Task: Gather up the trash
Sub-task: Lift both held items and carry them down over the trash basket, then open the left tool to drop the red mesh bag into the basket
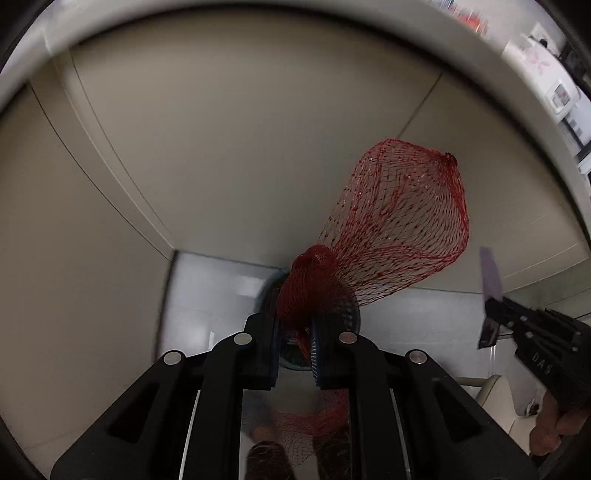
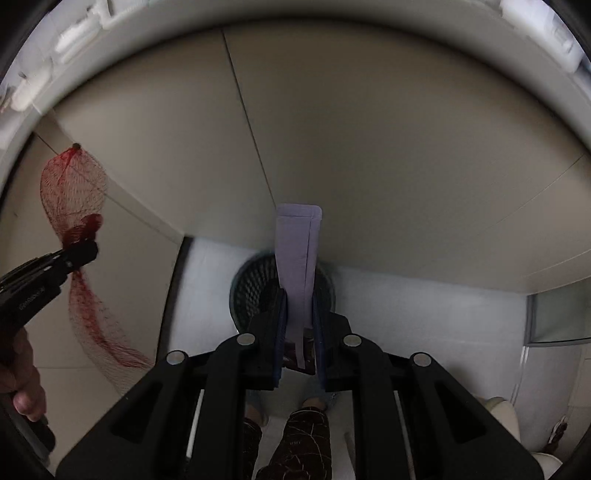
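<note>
My left gripper (image 1: 293, 341) is shut on a red mesh net bag (image 1: 402, 225), which sticks up past the fingertips and trails below them. In the right wrist view the same bag (image 2: 72, 184) hangs at the left from that gripper (image 2: 79, 253). My right gripper (image 2: 299, 332) is shut on a flat lilac packet (image 2: 297, 254) standing upright between the pads; it shows in the left wrist view (image 1: 491, 275) at the right. A black mesh trash basket (image 2: 255, 284) stands on the pale floor right beyond both grippers, partly hidden by the bag (image 1: 351, 314).
Beige cabinet panels (image 2: 369, 147) rise behind the basket, under a white countertop edge (image 1: 332, 22). The pale floor (image 2: 406, 306) spreads around the basket. A person's patterned trousers (image 2: 306, 443) and a pale stool (image 2: 506, 413) are below.
</note>
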`<state>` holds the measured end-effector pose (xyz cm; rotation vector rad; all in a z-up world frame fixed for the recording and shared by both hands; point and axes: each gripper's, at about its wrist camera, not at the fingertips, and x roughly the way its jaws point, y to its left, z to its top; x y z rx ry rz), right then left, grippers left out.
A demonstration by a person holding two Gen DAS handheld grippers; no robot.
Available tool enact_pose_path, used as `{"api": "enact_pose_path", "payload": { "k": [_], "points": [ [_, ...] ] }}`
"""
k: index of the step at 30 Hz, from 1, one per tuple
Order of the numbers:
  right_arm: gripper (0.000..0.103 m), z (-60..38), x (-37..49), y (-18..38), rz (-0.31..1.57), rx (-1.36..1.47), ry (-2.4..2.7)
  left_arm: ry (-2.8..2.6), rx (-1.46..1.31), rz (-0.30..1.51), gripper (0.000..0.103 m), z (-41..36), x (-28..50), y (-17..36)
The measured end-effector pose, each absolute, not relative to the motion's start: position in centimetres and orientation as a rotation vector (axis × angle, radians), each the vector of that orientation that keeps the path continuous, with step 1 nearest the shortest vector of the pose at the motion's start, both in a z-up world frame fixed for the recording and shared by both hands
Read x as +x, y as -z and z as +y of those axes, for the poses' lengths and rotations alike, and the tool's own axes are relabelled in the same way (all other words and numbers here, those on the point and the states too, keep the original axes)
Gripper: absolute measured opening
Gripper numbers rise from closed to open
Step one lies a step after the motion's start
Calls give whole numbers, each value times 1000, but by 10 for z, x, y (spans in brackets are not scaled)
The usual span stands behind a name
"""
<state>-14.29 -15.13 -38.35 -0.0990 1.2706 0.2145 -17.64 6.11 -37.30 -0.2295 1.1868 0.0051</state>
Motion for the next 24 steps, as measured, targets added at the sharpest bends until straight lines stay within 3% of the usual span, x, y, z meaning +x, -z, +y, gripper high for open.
{"api": "enact_pose_path", "payload": {
  "k": [11,18,24],
  "points": [
    [13,-156,-124,560,1307,-100,-267,6,-221,1252,12,31,-144,575],
    [12,-168,-113,614,1284,-66,-276,1,-239,1315,12,0,-121,670],
    [12,-182,-116,630,1298,-55,-247,9,-210,1340,12,-21,-111,704]
  ]
}}
